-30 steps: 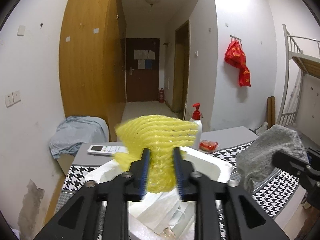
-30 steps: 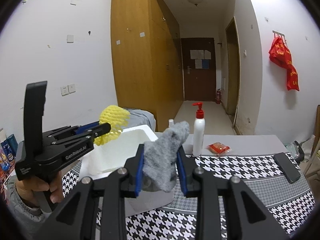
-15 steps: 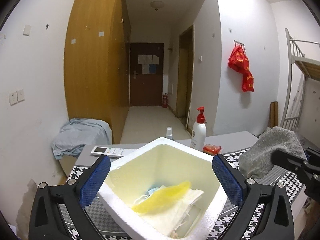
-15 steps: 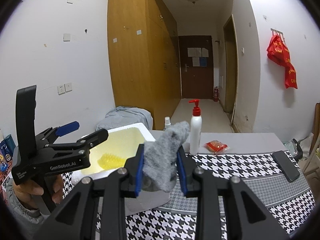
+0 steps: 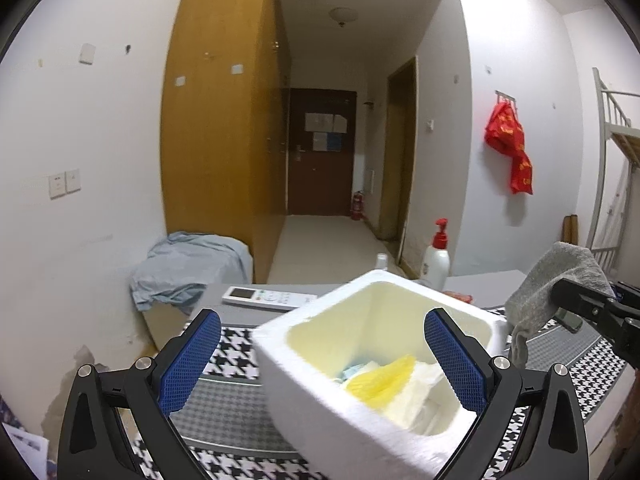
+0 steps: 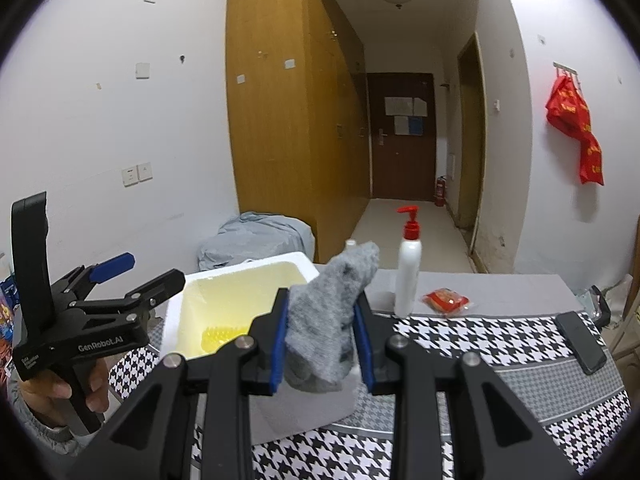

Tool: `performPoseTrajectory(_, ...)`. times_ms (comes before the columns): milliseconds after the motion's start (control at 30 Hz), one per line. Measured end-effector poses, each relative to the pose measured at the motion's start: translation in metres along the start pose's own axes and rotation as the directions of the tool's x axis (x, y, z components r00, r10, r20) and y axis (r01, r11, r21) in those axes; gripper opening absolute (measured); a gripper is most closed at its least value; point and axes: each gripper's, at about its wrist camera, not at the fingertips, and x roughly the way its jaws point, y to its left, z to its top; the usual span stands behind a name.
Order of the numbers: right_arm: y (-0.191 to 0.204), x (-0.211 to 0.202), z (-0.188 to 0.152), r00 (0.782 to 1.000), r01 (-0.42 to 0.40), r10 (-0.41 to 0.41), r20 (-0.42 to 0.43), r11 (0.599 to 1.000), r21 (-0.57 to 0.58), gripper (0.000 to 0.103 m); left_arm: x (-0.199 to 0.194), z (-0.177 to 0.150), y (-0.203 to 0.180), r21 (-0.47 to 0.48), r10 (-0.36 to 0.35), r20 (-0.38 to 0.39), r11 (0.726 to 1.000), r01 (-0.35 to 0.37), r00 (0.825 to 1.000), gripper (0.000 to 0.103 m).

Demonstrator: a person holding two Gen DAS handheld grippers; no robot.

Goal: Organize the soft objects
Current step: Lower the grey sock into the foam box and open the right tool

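Inside the white foam box (image 5: 320, 364), the yellow foam net (image 5: 380, 380) lies on top of pale papers or cloths, near the wall closest to my right side. I count that item as put away. My left claw (image 5: 320, 364) stands fully spread with nothing between its blue pads (image 5: 188, 360); seen along its fingers, the box sits between them, and neither pad touches it. From the right wrist view the same claw (image 6: 136, 276) hangs at the left rim of the box, a hand on its handle below.

My right claw (image 6: 320, 336) is clamped on the grey knit cloth (image 6: 332, 312), which stands up between the pads and droops below them. The cloth is held just in front of the box, on its right-hand side, and has not yet gone in. I judge this to be the step in hand: one soft item delivered, a second held and waiting.

Behind the box, on the grey strip of the table (image 6: 500, 292), stand a white pump bottle (image 6: 408, 276) and a small red packet (image 6: 446, 300); a remote control (image 5: 270, 298) lies to the box's left rear. To the right of the box, a dark phone (image 6: 580, 340) rests on the houndstooth cloth (image 6: 460, 340). None of these looks soft, so I expect them to stay.

Remaining, in my judgement: carry the grey cloth over the rim and release it inside.
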Motion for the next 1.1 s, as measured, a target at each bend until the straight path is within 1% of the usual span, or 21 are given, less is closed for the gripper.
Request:
performPoseTrajectory(233, 0.021, 0.013, 0.009, 0.999, -0.047, 0.047, 0.004, 0.999, -0.027, 0.034, -0.016, -0.005, 0.023, -0.026, 0.059, 0.017, 0.998, -0.059, 0.998, 0.102)
performPoseTrajectory(300, 0.026, 0.016, 0.012, 0.998, -0.058, 0.058, 0.008, 0.998, -0.031, 0.034, -0.018, -0.005, 0.026, -0.032, 0.064, 0.016, 0.998, -0.063, 0.998, 0.102)
performPoseTrajectory(433, 0.035, 0.026, 0.019, 0.996, -0.085, 0.085, 0.001, 0.996, -0.041, 0.029, -0.023, -0.008, 0.032, -0.028, 0.080, 0.020, 0.996, -0.079, 0.997, 0.102)
performPoseTrajectory(767, 0.048, 0.044, 0.030, 0.991, -0.137, 0.137, -0.001, 0.990, -0.045, 0.029, -0.029, -0.013, 0.046, -0.063, 0.107, 0.017, 0.992, -0.106, 0.994, 0.102)
performPoseTrajectory(1100, 0.056, 0.063, 0.023, 0.987, -0.155, 0.152, -0.056, 0.987, -0.049, 0.029, -0.033, -0.016, 0.050, -0.070, 0.128, 0.009, 0.989, -0.127, 0.992, 0.102)
